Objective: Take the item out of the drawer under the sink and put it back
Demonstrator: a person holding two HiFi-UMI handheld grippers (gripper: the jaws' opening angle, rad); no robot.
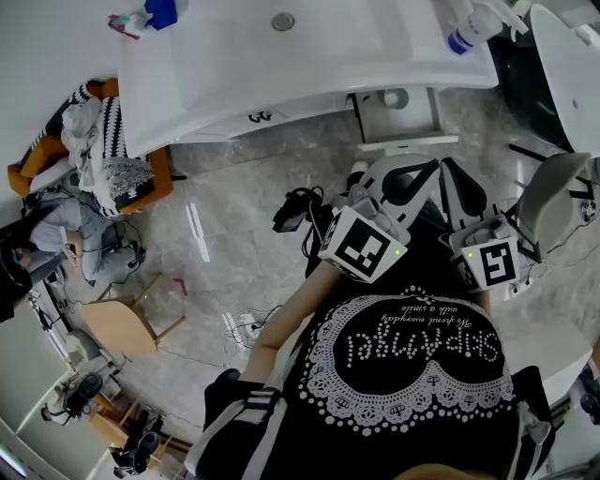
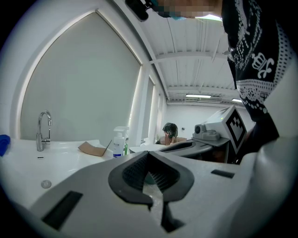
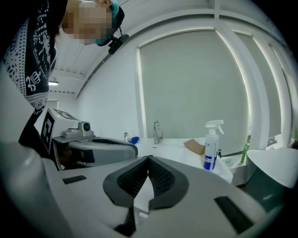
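Note:
I stand in front of a white sink counter (image 1: 281,66) whose basin drain (image 1: 282,21) shows at the top of the head view. Below its front edge is a white cabinet part (image 1: 398,117); I cannot make out a drawer or any item in it. My left gripper (image 1: 422,173) is held low in front of my body, jaws shut and empty, and its tips meet in its own view (image 2: 148,153). My right gripper (image 1: 553,187) hangs beside it on the right, also shut on nothing (image 3: 149,158). Both point toward the counter, short of it.
On the counter stand a faucet (image 3: 157,131), a spray bottle (image 3: 212,145), a cardboard piece (image 3: 195,146) and a blue object (image 1: 161,11). A second white basin (image 1: 572,66) is at the right. A chair heaped with clothes (image 1: 94,141) and floor cables (image 1: 248,328) lie left.

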